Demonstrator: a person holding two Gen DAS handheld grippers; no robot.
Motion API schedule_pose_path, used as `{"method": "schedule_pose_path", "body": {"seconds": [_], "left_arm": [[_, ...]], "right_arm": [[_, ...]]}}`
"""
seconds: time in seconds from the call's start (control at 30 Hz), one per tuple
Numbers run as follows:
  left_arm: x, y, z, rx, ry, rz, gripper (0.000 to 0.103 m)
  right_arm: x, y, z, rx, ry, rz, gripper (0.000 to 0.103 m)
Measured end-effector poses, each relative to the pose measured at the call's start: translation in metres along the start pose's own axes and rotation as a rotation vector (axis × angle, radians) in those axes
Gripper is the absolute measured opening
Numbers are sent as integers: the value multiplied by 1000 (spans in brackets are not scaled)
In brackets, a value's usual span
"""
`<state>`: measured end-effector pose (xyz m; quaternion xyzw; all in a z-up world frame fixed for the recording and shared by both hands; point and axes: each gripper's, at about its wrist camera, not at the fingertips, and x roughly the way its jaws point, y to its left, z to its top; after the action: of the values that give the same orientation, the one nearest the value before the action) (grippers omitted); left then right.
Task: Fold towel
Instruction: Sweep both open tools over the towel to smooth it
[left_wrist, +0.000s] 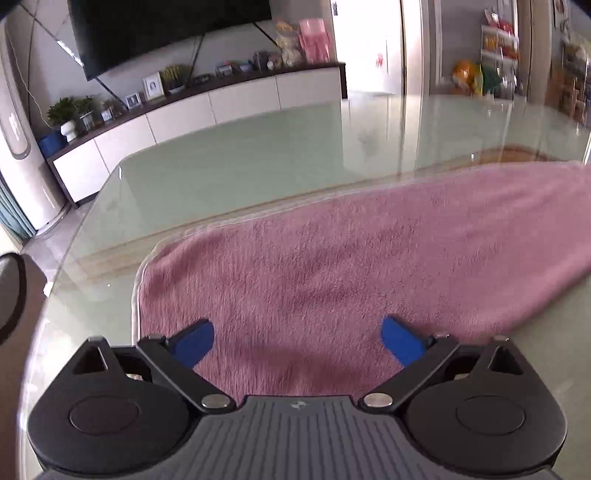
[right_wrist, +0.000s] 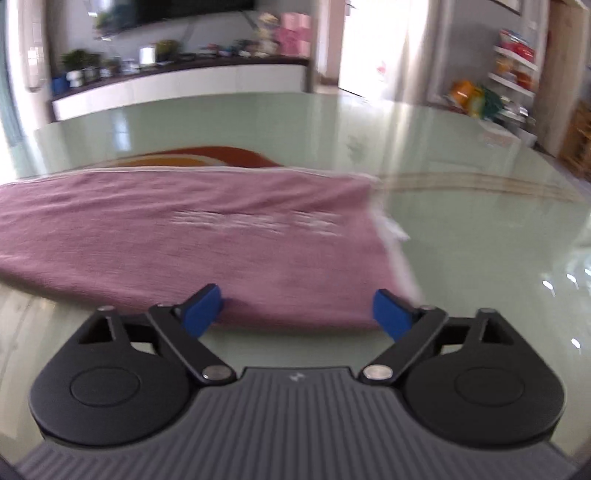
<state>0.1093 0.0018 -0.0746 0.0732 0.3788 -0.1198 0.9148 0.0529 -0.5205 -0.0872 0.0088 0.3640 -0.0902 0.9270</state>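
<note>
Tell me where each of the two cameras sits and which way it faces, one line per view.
Left wrist: sits on the left gripper, looking forward and down over the pink towel near its left end; open blue fingers show.
Right wrist: sits on the right gripper, looking down at the towel's right end; open jaws show.
Shared: the towel, the glass table, the white TV cabinet.
</note>
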Motion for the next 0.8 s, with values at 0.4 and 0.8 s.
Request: {"method": "schedule_pose_path", "body": {"seconds": [0.4, 0.8], "left_arm": [[-47, -19, 1, -32, -93, -37, 99], [-18, -38, -19, 32, -20, -27, 103]], "right_arm": [[-23, 100, 30, -5, -139, 137, 88], [-2, 100, 7, -18, -48, 45, 100]]}}
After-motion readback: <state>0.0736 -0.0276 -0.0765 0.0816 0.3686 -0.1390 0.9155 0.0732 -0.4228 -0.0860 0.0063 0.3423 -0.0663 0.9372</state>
